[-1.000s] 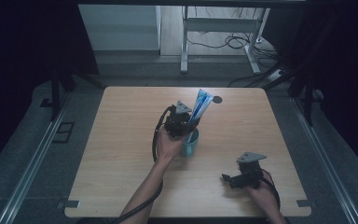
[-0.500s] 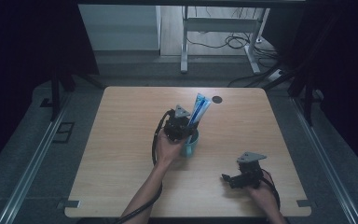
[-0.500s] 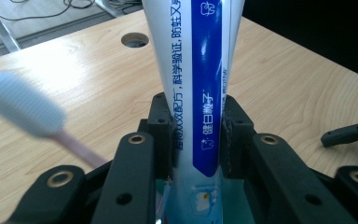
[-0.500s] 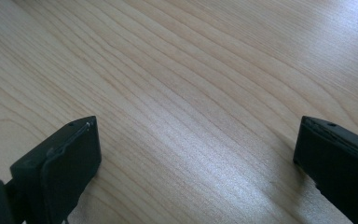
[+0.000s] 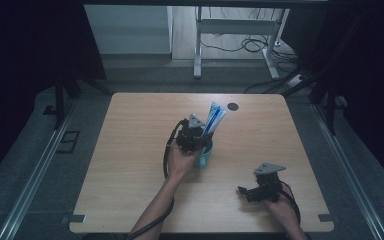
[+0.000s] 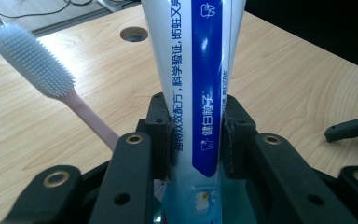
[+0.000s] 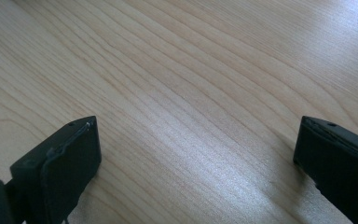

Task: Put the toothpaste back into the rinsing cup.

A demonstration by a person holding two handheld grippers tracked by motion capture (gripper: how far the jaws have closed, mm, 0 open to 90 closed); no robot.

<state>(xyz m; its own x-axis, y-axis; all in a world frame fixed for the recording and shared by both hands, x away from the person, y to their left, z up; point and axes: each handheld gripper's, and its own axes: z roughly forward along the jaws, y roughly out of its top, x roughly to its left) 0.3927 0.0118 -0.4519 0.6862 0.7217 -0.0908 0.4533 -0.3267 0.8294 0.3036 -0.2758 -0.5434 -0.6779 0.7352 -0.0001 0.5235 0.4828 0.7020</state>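
A white and blue toothpaste tube (image 6: 200, 70) stands upright between the black jaws of my left gripper (image 6: 196, 112), whose pads press on its two sides. In the high view the left gripper (image 5: 196, 134) sits over a teal cup (image 5: 203, 157) near the table's middle, and the toothpaste tube (image 5: 214, 117) rises out of that cup. A toothbrush (image 6: 37, 65) with a pink handle and pale bristles leans to the tube's left. My right gripper (image 5: 250, 192) rests at the front right with its jaws wide apart; between them the right gripper (image 7: 196, 140) has bare wood.
The wooden table (image 5: 130, 165) has a round cable hole (image 5: 233, 106) near its far edge. A metal desk frame and cables (image 5: 240, 45) stand on the floor beyond. One jaw of the right gripper (image 6: 349, 128) shows at the far right of the left gripper view.
My left gripper and the toothpaste tube have sunk slightly toward the cup, and the tube stands a little more upright. The right gripper has stayed put.
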